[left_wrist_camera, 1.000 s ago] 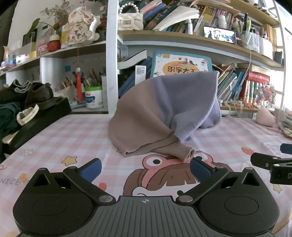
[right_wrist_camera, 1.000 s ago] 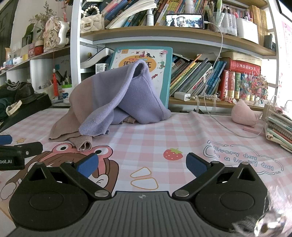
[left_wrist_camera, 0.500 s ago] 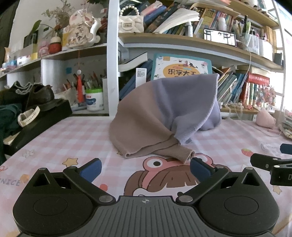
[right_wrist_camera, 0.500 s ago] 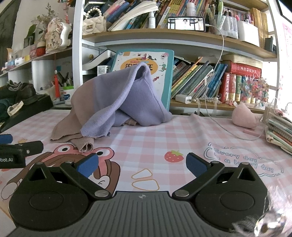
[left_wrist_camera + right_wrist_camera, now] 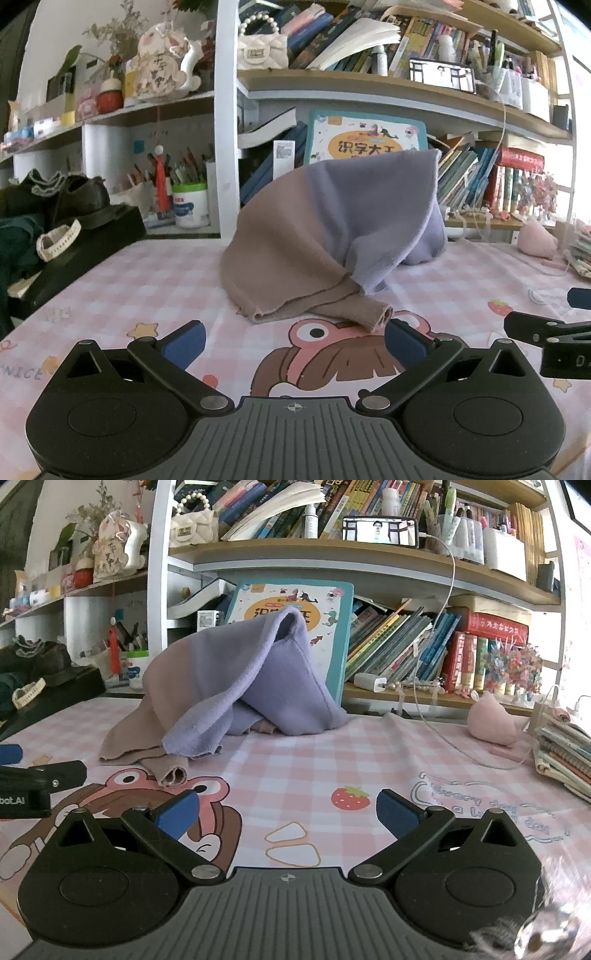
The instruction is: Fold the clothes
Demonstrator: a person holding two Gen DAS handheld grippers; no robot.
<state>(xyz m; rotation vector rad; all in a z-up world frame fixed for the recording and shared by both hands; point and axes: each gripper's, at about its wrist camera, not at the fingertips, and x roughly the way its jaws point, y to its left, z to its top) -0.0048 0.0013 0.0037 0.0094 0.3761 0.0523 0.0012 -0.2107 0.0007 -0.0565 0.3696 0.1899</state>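
Left claw (image 5: 293, 341) released, blue pads spread wide, nothing between them. It hovers low over the desk (image 5: 147, 273), which wears a pink checked cloth with a cartoon print. Right claw (image 5: 286, 812) likewise released — pads wide apart, gripping nothing.

Sweater (image 5: 332, 236), two-tone tan and lavender, sits ahead of both claws in a crumpled, tented heap, leaning up against a teal children's book (image 5: 295, 602) at the back of the desk. From the left view the tan half lies forward-left, the lavender half forward-right and higher. Tan sleeve cuff (image 5: 378, 317) reaches out of the heap toward the left claw, its open end lying just ahead of that claw's right pad; whether they touch, cannot tell. In the right view the same cuff (image 5: 171, 773) lies forward-left of the right claw, apart from it, on the cartoon face.

Each claw shows at the edge of the other's view — the right one to the right of the left claw, the left one to the left of the right.

Far left of the left claw: dark shoes (image 5: 79, 199) on a black box. Far right of the right claw: a pink plush (image 5: 493, 722) and a stack of booklets (image 5: 565, 753). Bookshelves (image 5: 369, 559) fill the background.
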